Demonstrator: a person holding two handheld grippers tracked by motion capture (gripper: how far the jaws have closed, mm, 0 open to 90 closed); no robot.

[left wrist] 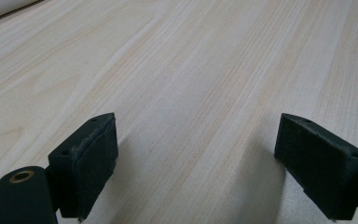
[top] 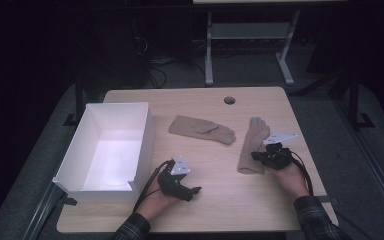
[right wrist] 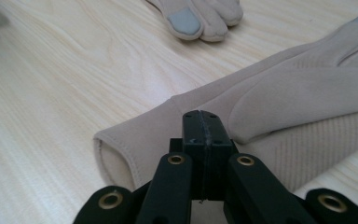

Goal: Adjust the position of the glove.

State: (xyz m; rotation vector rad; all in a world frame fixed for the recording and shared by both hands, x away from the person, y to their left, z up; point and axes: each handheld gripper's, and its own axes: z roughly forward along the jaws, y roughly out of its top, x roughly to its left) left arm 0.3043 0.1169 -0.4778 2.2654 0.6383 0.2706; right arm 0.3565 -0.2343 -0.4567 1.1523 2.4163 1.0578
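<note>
Right hand-held gripper (right wrist: 204, 128) sits with its jaws pressed together over the cuff of the near beige glove (right wrist: 279, 107); whether fabric is pinched, I cannot tell. That glove lies flat on the surface (top: 260, 200). Left hand-held gripper (left wrist: 196, 154) gapes wide over bare wood.

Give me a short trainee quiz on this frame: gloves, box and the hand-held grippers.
1. How many gloves lie on the table?
2. True or false: the left hand-held gripper stands open over bare tabletop.
3. The white box is: A) empty, B) holding a glove, C) closed with a lid.

Key: 1) two; 2) true; 3) A.
</note>
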